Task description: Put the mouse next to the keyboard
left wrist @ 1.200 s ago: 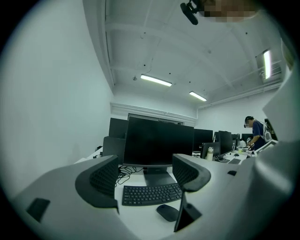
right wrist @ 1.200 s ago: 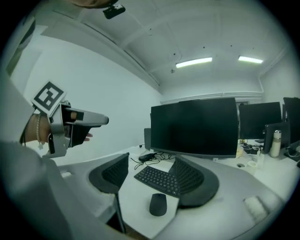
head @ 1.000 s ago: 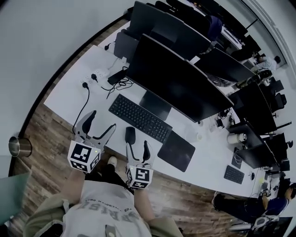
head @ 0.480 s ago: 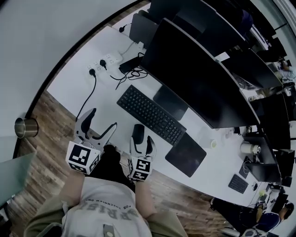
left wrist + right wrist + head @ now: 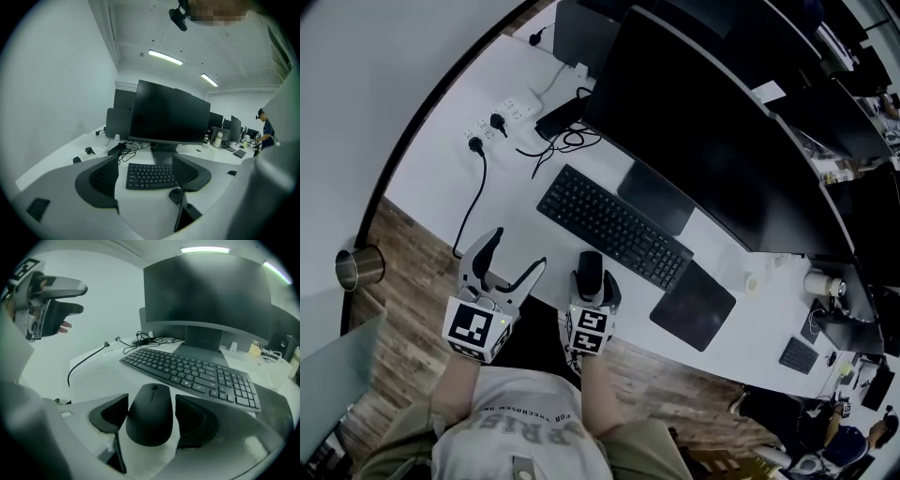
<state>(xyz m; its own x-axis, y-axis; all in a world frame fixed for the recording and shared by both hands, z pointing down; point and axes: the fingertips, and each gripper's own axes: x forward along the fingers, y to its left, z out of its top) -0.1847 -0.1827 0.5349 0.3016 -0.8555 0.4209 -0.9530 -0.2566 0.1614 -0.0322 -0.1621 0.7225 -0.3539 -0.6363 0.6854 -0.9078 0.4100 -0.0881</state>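
A black mouse [image 5: 150, 420] [image 5: 591, 265] sits on the white desk [image 5: 441, 178], just in front of the near edge of the black keyboard [image 5: 614, 228] [image 5: 197, 371]. My right gripper [image 5: 596, 278] [image 5: 151, 401] has a jaw pressed against each side of the mouse, shut on it. My left gripper [image 5: 516, 251] [image 5: 145, 161] hovers open over the desk's front edge, left of the mouse, with nothing between its fingers. The keyboard [image 5: 150, 176] lies beyond it.
A large dark monitor [image 5: 694, 122] stands behind the keyboard. A black mouse pad [image 5: 692, 305] lies to the keyboard's right. A power strip [image 5: 497, 120] with plugs and a black cable [image 5: 473, 202] occupy the desk's left. A metal cup [image 5: 358, 267] stands on the wooden floor.
My right gripper has slid forward until its jaws enclose the mouse, which earlier lay just ahead of the fingertips. The left gripper has held its place. The head view has shifted.
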